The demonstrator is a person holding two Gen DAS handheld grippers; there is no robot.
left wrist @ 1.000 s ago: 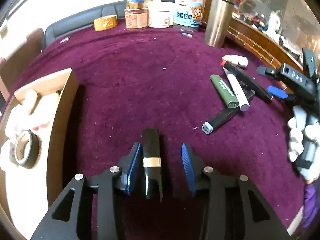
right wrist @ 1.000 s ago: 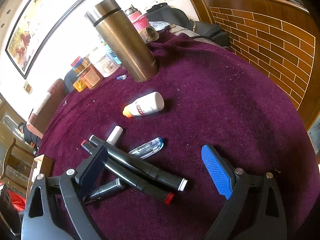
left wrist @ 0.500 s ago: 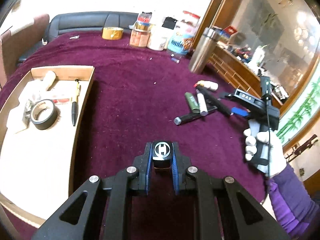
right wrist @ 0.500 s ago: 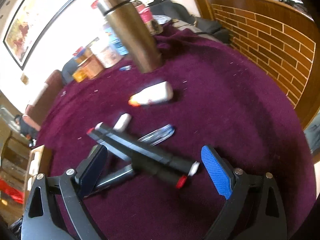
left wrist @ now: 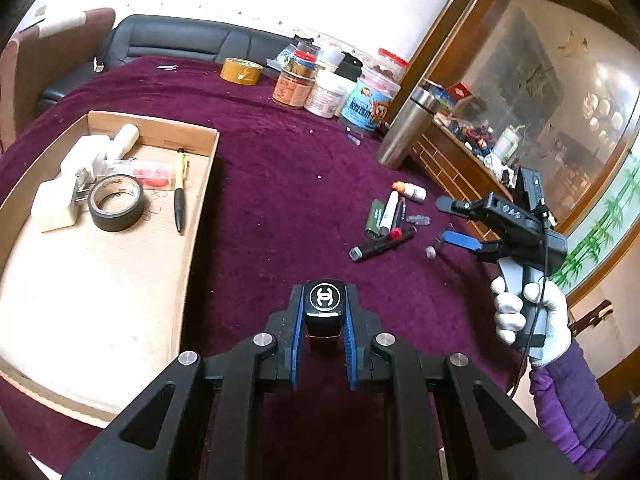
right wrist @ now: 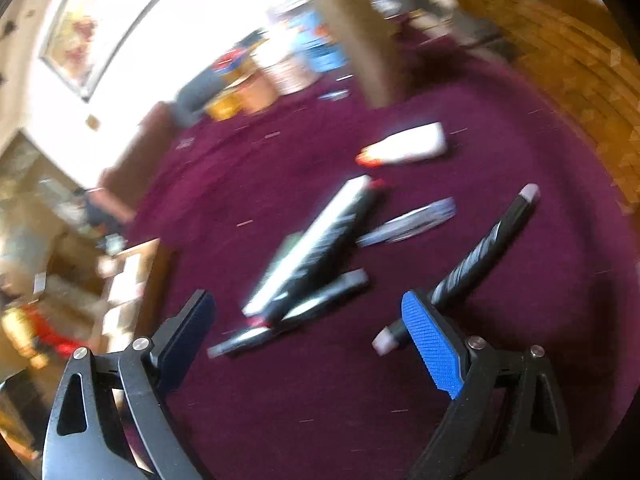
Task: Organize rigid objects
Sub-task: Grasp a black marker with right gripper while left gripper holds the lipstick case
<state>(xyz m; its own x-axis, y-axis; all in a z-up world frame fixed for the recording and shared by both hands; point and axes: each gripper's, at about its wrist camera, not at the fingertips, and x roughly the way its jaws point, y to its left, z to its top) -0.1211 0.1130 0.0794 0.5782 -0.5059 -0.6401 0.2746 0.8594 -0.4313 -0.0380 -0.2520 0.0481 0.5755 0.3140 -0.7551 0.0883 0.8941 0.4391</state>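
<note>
Purple cloth (left wrist: 280, 184) covers the whole table, with a black sofa behind it and a brick-faced wooden counter to the right. Only the left wrist view takes in the shallow cardboard box (left wrist: 200, 184) on the left of the table, which holds a roll of black tape (left wrist: 116, 202), a pen (left wrist: 181, 196) and some white pieces. That view also shows jars (left wrist: 320, 92) and a steel flask (left wrist: 404, 134) at the far edge, and the white-gloved right hand (left wrist: 528, 320) raising its tool above the cloth.

The right wrist view is badly blurred (edges smear), yet it gives the closer look at the loose pile of markers (right wrist: 316, 252) and the small white bottle (right wrist: 404, 146) lying beyond them. One black marker (right wrist: 480, 256) lies apart, its near end passing just behind the blue right finger (right wrist: 430, 344); whether they touch is unclear. The right gripper (right wrist: 308, 328) is spread wide, holding nothing.

The left gripper (left wrist: 322, 320) is clenched on a small black lipstick case (left wrist: 324, 308), end-on to the camera, its glossy cap bearing a white interlocked logo, held above the cloth beside the box.
</note>
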